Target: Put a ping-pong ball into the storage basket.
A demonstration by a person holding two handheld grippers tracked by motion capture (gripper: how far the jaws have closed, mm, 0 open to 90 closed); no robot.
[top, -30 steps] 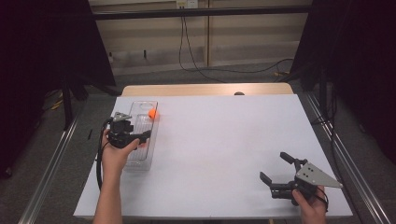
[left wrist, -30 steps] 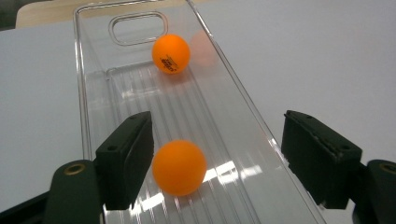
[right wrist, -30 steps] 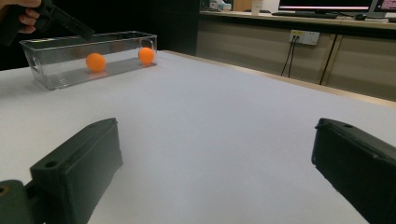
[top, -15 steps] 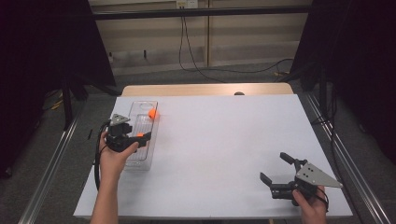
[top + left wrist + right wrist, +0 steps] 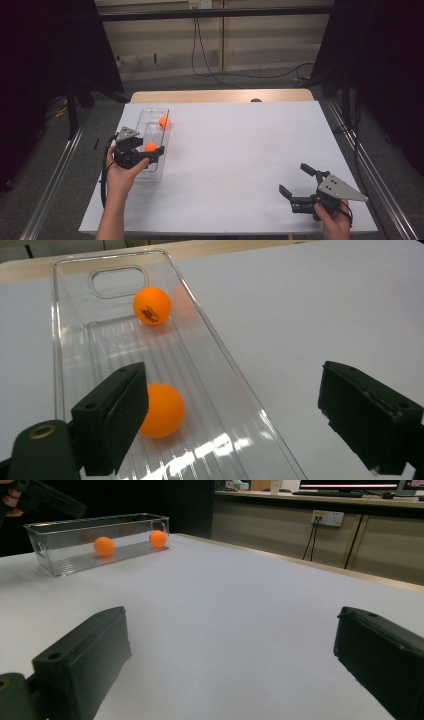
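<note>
A clear plastic tray stands at the table's left with two orange balls in it. The far ball lies by the handle end, and the near ball lies mid-tray. My left gripper hovers over the tray's near half. Its jaws have just been opening and stand wide apart. In the left gripper view the near ball rests on the tray floor beside one jaw, with no pad pressing on it; the far ball sits beyond. My right gripper is open at the front right, nothing between its jaws.
The white table top stretches between the tray and the right gripper. A wooden strip runs along the far edge. In the right gripper view the tray stands far off, with the left gripper above it.
The left gripper's jaws have spread apart, and the orange ball that was between them now lies free on the tray floor. The right gripper has stayed where it was.
</note>
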